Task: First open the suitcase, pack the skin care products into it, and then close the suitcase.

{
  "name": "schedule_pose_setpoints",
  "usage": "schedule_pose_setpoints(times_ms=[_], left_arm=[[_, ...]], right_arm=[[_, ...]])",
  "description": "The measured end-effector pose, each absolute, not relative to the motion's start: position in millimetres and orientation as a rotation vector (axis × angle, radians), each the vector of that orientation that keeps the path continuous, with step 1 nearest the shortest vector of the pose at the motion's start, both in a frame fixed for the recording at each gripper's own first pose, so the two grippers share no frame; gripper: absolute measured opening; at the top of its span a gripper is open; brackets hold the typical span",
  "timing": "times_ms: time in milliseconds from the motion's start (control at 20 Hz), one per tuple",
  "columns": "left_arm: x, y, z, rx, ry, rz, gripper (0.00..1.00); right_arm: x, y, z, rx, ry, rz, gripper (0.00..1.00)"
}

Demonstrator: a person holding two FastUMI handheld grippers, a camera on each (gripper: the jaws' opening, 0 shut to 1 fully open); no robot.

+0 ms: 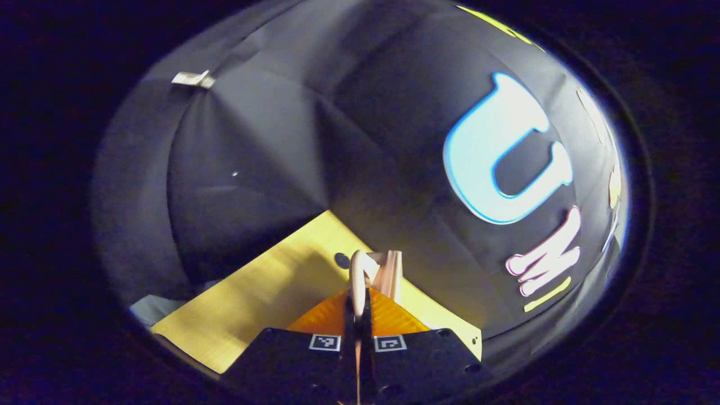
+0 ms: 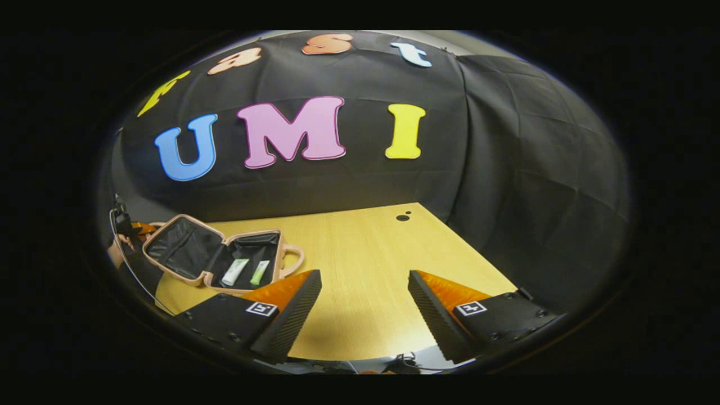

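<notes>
Pinching the suitcase lid [image 1: 376, 270] edge, left gripper [image 1: 358, 306] hides it; right gripper [image 2: 364, 281] wide.

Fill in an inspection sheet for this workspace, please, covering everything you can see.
Surface: wooden table, two small holes near its far edge.
Job's things: suitcase open; white tube and green tube lie side by side inside.
Clutter: nothing seen.
Grippers: left gripper, jaws closed on a pink part of the suitcase; right gripper, jaws wide apart over the table, holding nothing.
Cables: thin cable beside the suitcase's lid.
Surroundings: black cloth walls.
</notes>
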State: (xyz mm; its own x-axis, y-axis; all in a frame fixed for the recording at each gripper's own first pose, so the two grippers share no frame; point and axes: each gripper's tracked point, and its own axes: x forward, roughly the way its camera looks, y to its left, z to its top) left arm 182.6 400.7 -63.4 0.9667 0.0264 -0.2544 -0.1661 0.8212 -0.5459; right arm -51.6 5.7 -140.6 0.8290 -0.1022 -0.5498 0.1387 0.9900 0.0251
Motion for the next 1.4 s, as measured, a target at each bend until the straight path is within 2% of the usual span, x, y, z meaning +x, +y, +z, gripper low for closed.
schedule_pose_setpoints(times_ms=[150,350,550,700,1100,1200,1250,1400], left_arm=[[171.3,288.5,-16.6,-0.467,0.221,0.021,0.07],[176.9,157.0,-19.5,-0.393,0.232,0.002,0.07],[203.9,56.5,-73.5,-0.304,0.293,0.037,0.07],[219.8,10.3,-125.7,-0.24,0.351,0.081,0.08],[235.8,-47.3,-248.9,-0.209,0.528,0.11,0.17],[228.8,-62.0,-253.6,-0.238,0.531,0.081,0.34],[226.4,-65.1,-242.4,-0.239,0.489,0.092,0.52],[193.6,-66.7,-185.9,-0.19,0.36,0.101,0.75]], right_arm=[[-30.4,-20.3,-136.2,0.09,0.543,-0.074,0.98],[1.9,-67.4,-121.8,0.093,0.474,0.011,0.98],[20.9,-116.5,-113.5,0.076,0.417,0.098,0.98],[26.7,-148.2,-114.9,0.041,0.391,0.149,0.97],[27.9,-165.7,-127.6,0.106,0.408,0.204,0.97],[29.5,-158.5,-124.1,0.118,0.396,0.222,0.97],[30.8,-154.6,-120.5,0.124,0.385,0.229,0.97],[34.9,-143.8,-106.2,0.174,0.352,0.237,0.97]])
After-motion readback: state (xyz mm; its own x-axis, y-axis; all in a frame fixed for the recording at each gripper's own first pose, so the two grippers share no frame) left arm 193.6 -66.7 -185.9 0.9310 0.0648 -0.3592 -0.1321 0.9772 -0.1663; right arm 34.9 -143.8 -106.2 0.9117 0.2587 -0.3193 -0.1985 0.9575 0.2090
